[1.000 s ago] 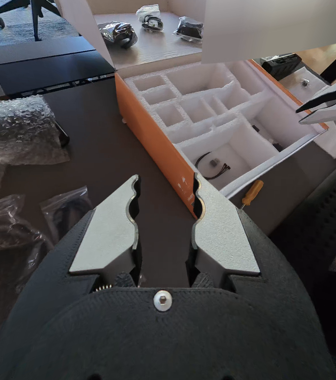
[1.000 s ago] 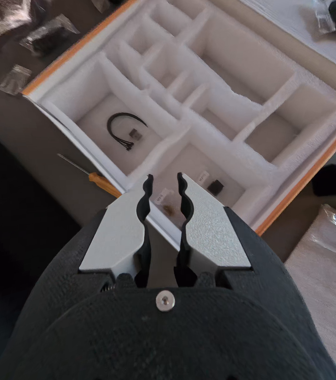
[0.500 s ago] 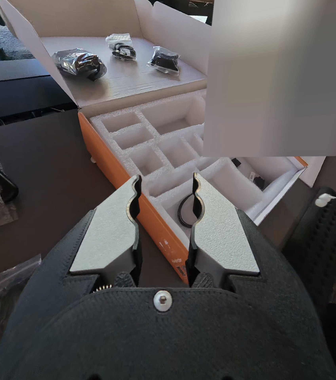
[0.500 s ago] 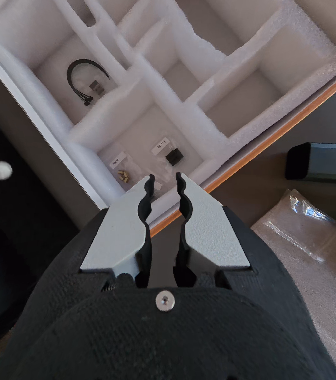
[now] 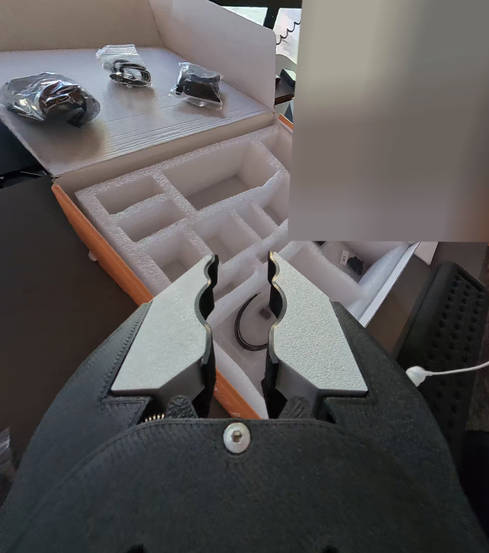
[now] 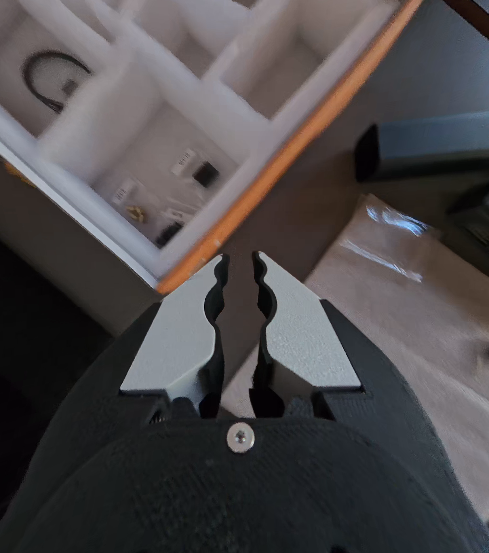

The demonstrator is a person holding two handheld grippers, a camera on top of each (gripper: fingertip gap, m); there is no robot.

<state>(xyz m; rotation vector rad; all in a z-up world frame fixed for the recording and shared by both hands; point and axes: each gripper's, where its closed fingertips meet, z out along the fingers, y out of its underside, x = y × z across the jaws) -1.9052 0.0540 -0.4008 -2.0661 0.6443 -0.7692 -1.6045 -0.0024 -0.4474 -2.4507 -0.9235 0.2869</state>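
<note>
While both tools hang over the dark table [image 5: 28,299], neither holds anything. Left gripper [image 5: 241,260]: jaws apart, empty, poised above the near corner of the orange-sided box [image 5: 102,242]. Between its fingers, lower down, a compartment of the white foam insert [image 5: 177,203] shows a curled black cable [image 5: 241,329] with a small dark part [image 5: 264,312] beside it. Most other foam cells in view look bare. Farther right, a cell holds a small bag with a white label and a black piece [image 5: 353,263]. On the open white lid [image 5: 153,125] behind lie three clear bags of black parts [image 5: 51,98]. A white cord [image 5: 461,366] crosses a black perforated pad at right.

Right gripper [image 6: 240,257]: jaws parted narrowly, empty, tips just off the box's orange edge [image 6: 282,161], over bare table. Picture blurred. Nearest cell holds small labelled bags: brass bits [image 6: 135,212], black pieces [image 6: 205,173]. The cable [image 6: 51,80] lies in the next cell over. Right of the gripper, a pale foam-like sheet in clear wrap [image 6: 386,299]; beyond it a dark rectangular bar [image 6: 446,149].
</note>
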